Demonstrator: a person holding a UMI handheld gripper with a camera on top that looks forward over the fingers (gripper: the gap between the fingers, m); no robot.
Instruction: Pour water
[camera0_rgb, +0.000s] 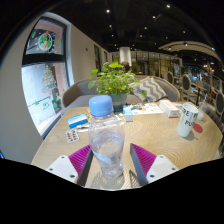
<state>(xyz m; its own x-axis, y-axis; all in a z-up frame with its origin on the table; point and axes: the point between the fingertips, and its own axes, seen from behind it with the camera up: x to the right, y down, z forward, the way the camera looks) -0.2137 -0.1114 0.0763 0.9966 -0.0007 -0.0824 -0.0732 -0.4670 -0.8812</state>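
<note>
Clear water bottle (106, 140) with blue cap upright at 6 o'clock of the desk (160, 140), standing between the two magenta pads (82, 158) of the gripper (110, 160). Pads close against the bottle's sides, seemingly pressing on it, so judged as grasped, though contact at the very edges hard to confirm. Cap in place, unopened; bottle vertical, nothing tilted, no water flowing.

White paper cup (188, 120) with dark printing at about 3 o'clock, well apart from the bottle, a likely target for the pour. Red-and-white lid or coaster (198, 128) just beside it. Potted green plant (114, 80) at 12 o'clock, beyond the bottle. Small boxes and cards (78, 124) at about 10 o'clock, more flat items (150, 110) near 1 o'clock.

Progress judged as early: bottle secured, nothing else done. Left to do: removing the cap, carrying the bottle toward the cup, tipping it over the rim, setting it back. Whether the cup already holds any water cannot be told.
</note>
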